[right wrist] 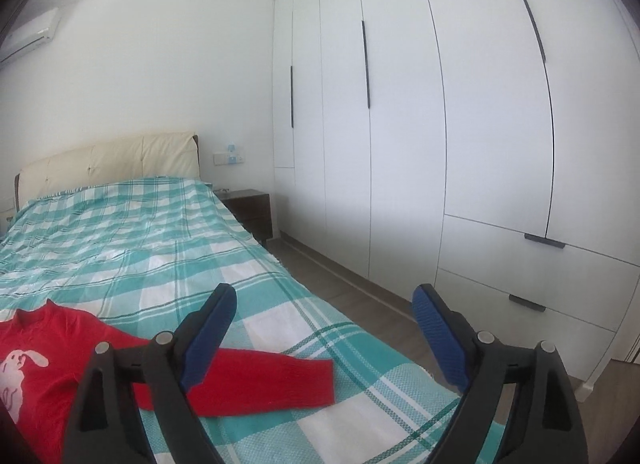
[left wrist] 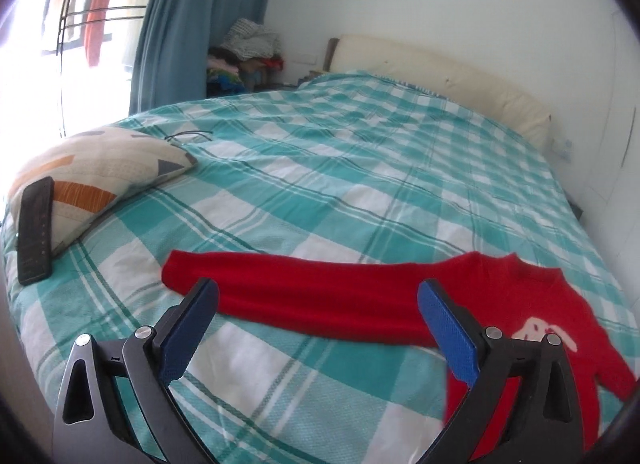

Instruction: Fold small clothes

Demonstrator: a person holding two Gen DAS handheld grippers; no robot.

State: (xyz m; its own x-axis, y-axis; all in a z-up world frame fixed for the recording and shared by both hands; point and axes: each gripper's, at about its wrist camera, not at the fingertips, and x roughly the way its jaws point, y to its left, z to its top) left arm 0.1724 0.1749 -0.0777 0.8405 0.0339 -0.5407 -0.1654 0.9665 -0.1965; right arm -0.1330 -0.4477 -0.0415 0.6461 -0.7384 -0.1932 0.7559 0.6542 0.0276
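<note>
A small red sweater (left wrist: 500,296) with a white rabbit on its chest lies flat on the checked bedspread (left wrist: 340,168), near the foot edge of the bed, both sleeves spread out straight to either side. The left gripper (left wrist: 318,328) hangs above the left sleeve (left wrist: 288,284) with its blue pads wide apart and nothing between them. The right gripper (right wrist: 324,334) hangs near the bed's side edge, just past the cuff of the right sleeve (right wrist: 280,382), its fingers likewise spread and empty. No fold is made yet, by the look of it.

The risk I see is on the right: that cuff lies close to the side edge, so a sloppy pinch could drag it off or catch the bedspread too. On the left, a phone (left wrist: 36,232) leans against a patterned pillow (left wrist: 96,172) at the corner, well apart from the sleeve.
</note>
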